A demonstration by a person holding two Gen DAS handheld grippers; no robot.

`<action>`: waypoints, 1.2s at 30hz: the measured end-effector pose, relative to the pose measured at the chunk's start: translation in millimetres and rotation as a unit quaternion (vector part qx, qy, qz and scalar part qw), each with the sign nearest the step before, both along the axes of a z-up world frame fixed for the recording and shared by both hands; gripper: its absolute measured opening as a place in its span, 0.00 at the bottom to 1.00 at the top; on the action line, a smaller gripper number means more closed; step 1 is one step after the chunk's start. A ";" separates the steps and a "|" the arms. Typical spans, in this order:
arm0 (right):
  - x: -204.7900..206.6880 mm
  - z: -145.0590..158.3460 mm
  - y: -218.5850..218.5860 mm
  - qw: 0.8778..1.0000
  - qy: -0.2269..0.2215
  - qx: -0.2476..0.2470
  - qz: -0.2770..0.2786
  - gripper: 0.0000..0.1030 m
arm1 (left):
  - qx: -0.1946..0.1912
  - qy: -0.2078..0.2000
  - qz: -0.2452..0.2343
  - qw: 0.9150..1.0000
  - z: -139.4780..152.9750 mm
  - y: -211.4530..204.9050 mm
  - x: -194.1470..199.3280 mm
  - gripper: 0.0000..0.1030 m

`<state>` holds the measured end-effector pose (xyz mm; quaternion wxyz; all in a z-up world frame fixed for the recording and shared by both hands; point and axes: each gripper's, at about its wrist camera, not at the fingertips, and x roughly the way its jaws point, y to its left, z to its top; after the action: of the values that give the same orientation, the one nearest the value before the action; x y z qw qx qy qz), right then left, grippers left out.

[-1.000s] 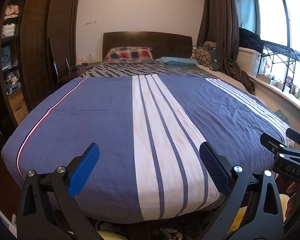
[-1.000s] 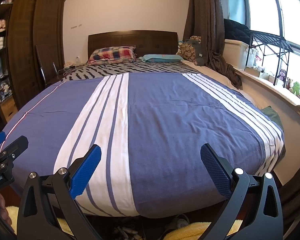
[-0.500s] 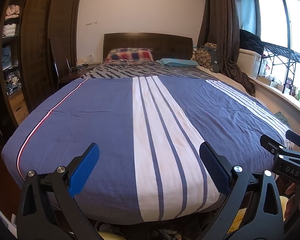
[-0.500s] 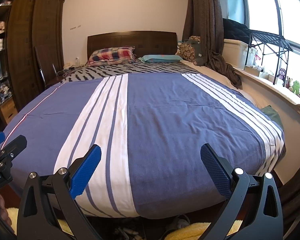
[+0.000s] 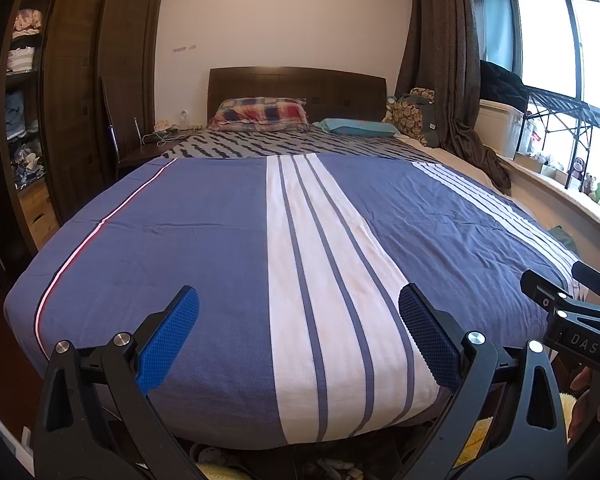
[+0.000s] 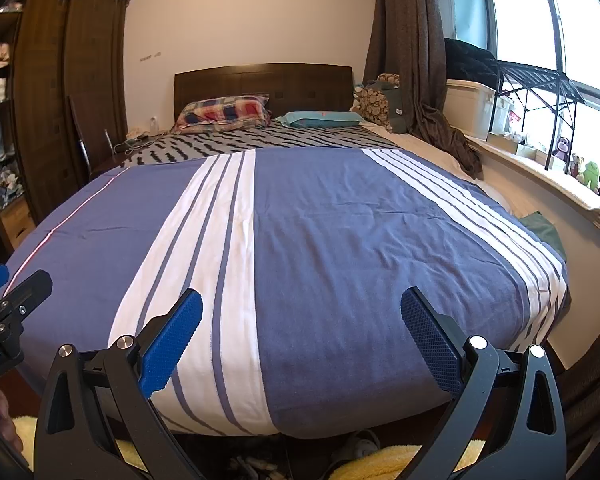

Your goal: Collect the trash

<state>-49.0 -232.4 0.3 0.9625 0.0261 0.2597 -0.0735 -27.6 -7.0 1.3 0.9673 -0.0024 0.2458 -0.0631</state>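
My left gripper [image 5: 298, 320] is open and empty, held above the foot of a bed [image 5: 204, 240] with a blue and white striped cover. My right gripper [image 6: 300, 322] is open and empty too, beside the left one over the same bed end [image 6: 340, 240]. The right gripper's body shows at the right edge of the left wrist view [image 5: 572, 320], and the left gripper's body at the left edge of the right wrist view [image 6: 8, 304]. No piece of trash shows on the bed cover. Small unclear items lie on the floor under the bed foot [image 6: 356, 446].
A plaid pillow [image 5: 260, 114] and a teal pillow [image 5: 356, 127] lie by the dark headboard. A dark wardrobe [image 5: 76, 100] stands left, a nightstand [image 5: 148, 152] beside it. Curtain [image 5: 448, 60], storage box [image 5: 500, 124] and toy-lined window sill [image 5: 580, 196] run along the right. A yellow mat [image 6: 400, 460] lies below.
Both views have tilted slightly upward, so the bed sits a little lower in frame. Both grippers stay open and empty.
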 end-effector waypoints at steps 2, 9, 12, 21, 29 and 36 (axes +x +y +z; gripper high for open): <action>0.1 0.2 -0.1 1.000 0.000 0.000 0.000 0.97 | 0.000 0.000 0.000 1.000 0.4 -0.4 0.3 0.92; 0.6 -0.3 -0.4 1.000 0.000 0.001 -0.001 0.97 | -0.001 0.000 0.002 1.000 0.1 -0.8 0.6 0.92; 0.7 -0.2 -0.8 1.000 0.000 0.001 -0.002 0.97 | -0.001 -0.001 0.001 1.000 0.3 -0.9 0.4 0.92; -1.0 0.7 -1.3 1.000 -0.002 0.003 -0.005 0.97 | -0.001 -0.007 0.005 1.000 1.8 -1.8 -1.4 0.92; -2.5 1.3 -1.6 1.000 -0.003 0.003 -0.008 0.97 | -0.004 -0.009 0.006 1.000 4.4 -3.2 -2.4 0.92; -1.0 1.1 -2.3 1.000 -0.001 0.006 -0.009 0.97 | -0.004 -0.007 0.013 1.000 6.2 -3.6 -0.4 0.92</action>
<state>-50.0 -234.7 1.5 0.9620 0.0341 0.2586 -0.0805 -27.9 -10.6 7.5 0.9696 -0.0086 0.2390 -0.0518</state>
